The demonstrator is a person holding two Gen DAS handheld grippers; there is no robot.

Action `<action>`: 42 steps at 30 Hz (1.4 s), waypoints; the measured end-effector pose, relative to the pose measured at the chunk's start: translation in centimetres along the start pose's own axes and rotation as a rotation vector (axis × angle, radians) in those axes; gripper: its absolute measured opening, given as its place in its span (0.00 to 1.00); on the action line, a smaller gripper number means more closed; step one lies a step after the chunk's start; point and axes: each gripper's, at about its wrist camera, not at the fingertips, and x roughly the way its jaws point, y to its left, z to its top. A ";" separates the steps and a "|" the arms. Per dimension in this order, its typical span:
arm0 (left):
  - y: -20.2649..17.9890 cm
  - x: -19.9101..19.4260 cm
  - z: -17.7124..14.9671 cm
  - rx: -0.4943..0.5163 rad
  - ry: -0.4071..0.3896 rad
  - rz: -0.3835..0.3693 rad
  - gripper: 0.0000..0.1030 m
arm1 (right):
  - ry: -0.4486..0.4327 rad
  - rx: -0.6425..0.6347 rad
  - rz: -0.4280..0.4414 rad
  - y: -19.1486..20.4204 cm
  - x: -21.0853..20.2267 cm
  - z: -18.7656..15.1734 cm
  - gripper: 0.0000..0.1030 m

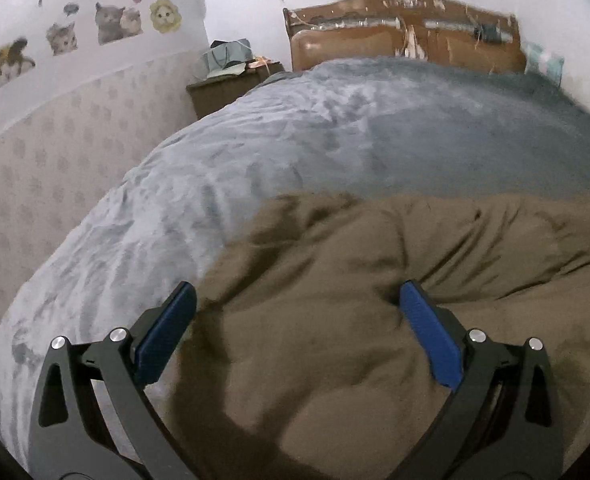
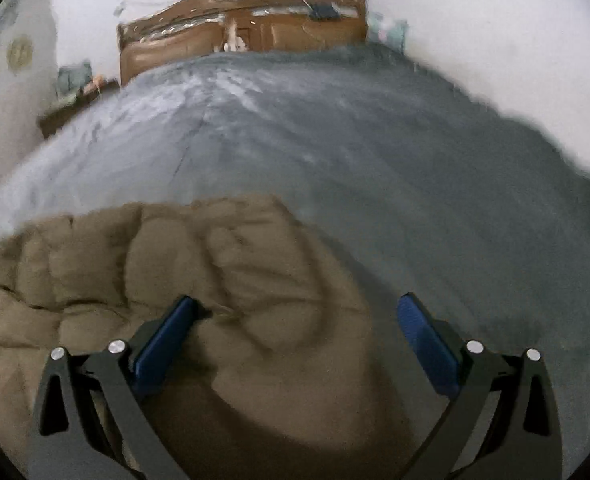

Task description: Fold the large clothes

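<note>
The brown padded jacket point(image 1: 375, 280) lies rumpled, not yet neatly folded, at the foot end of the grey-blanketed bed point(image 1: 295, 128), while the left gripper point(image 1: 297, 312) and right gripper point(image 2: 295, 320) hover over it, jaws apart and empty.

The brown padded garment point(image 1: 375, 280) runs off the lower and right edges in the left wrist view, so its outline stays unknown. Beyond it, the headboard point(image 2: 247, 20) is smeared by blur, clutter unreadable.
</note>
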 end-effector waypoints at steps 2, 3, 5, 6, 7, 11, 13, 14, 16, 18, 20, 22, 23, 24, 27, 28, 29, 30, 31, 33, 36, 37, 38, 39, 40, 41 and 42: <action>2.2 -1.1 0.8 -0.021 0.010 -0.024 0.97 | 0.068 0.077 0.132 -3.2 -1.0 0.3 0.98; 3.6 -1.5 1.1 -0.029 0.040 -0.029 0.97 | 0.092 0.095 0.165 -4.2 -1.3 0.5 0.98; 6.3 -2.1 1.1 -0.058 0.068 -0.045 0.97 | 0.138 0.110 0.238 -5.9 -2.0 0.6 0.98; 7.5 -2.5 1.0 -0.062 0.078 -0.050 0.97 | 0.157 0.115 0.243 -6.8 -2.4 0.4 0.98; 8.5 -2.7 0.5 -0.071 0.093 -0.051 0.97 | 0.174 0.106 0.243 -7.2 -2.7 0.1 0.98; 10.3 -2.1 -0.9 -0.130 0.186 -0.148 0.97 | 0.210 0.029 0.273 -7.0 -3.6 -1.5 0.98; 10.2 -0.9 -1.7 -0.147 0.239 -0.193 0.97 | 0.201 0.010 0.289 -6.4 -3.7 -2.1 0.98; 10.0 -0.3 -2.2 -0.149 0.272 -0.214 0.97 | 0.196 0.012 0.293 -6.2 -3.3 -2.4 0.98; 9.3 1.6 -3.1 -0.142 0.341 -0.276 0.97 | 0.233 0.028 0.324 -5.8 -1.9 -2.8 0.98; 9.1 3.1 -3.6 -0.155 0.375 -0.326 0.97 | 0.296 0.058 0.363 -5.5 0.2 -3.2 0.98; 9.5 4.7 -4.0 -0.237 0.406 -0.399 0.97 | 0.330 0.113 0.413 -5.6 1.3 -3.7 0.98; 9.7 6.7 -5.0 -0.341 0.476 -0.498 0.97 | 0.373 0.189 0.474 -6.0 2.7 -4.2 0.98; 9.7 7.3 -5.3 -0.366 0.494 -0.522 0.97 | 0.398 0.217 0.506 -6.2 3.4 -4.6 0.98; 9.7 7.9 -5.4 -0.375 0.500 -0.535 0.97 | 0.431 0.246 0.540 -6.2 4.1 -5.0 0.98; 9.1 8.9 -5.5 -0.398 0.507 -0.573 0.97 | 0.444 0.257 0.575 -5.5 4.4 -5.8 0.84; 8.7 8.9 -5.6 -0.399 0.501 -0.573 0.97 | 0.435 0.249 0.578 -5.3 4.2 -5.7 0.75; 8.3 8.8 -5.6 -0.398 0.489 -0.579 0.85 | 0.431 0.249 0.582 -5.2 4.2 -5.6 0.59; 7.8 8.8 -5.5 -0.405 0.480 -0.606 0.52 | 0.427 0.246 0.593 -4.7 3.8 -5.2 0.47; 7.0 8.5 -5.7 -0.416 0.477 -0.630 0.43 | 0.418 0.230 0.595 -4.2 3.4 -4.9 0.43; 5.4 8.1 -5.3 -0.395 0.458 -0.593 0.25 | 0.398 0.175 0.581 -3.1 2.3 -4.3 0.31; 4.7 6.8 -5.0 -0.382 0.423 -0.567 0.14 | 0.351 0.127 0.565 -2.2 0.8 -3.1 0.23; 4.5 6.2 -4.5 -0.382 0.400 -0.568 0.13 | 0.327 0.111 0.557 -2.0 0.1 -2.6 0.22; 4.7 5.3 -3.8 -0.384 0.372 -0.576 0.12 | 0.293 0.089 0.545 -1.6 -0.8 -1.9 0.21; 4.7 4.6 -3.0 -0.388 0.339 -0.596 0.11 | 0.258 0.071 0.536 -1.3 -1.9 -1.0 0.20; 4.6 3.4 -1.8 -0.384 0.291 -0.622 0.11 | 0.219 0.051 0.531 -1.0 -3.1 0.0 0.20; 4.4 2.4 -0.7 -0.383 0.252 -0.650 0.11 | 0.175 0.018 0.528 -0.5 -4.7 1.0 0.20; 4.0 0.9 0.6 -0.375 0.197 -0.681 0.11 | 0.149 0.005 0.528 -0.8 -5.8 1.8 0.20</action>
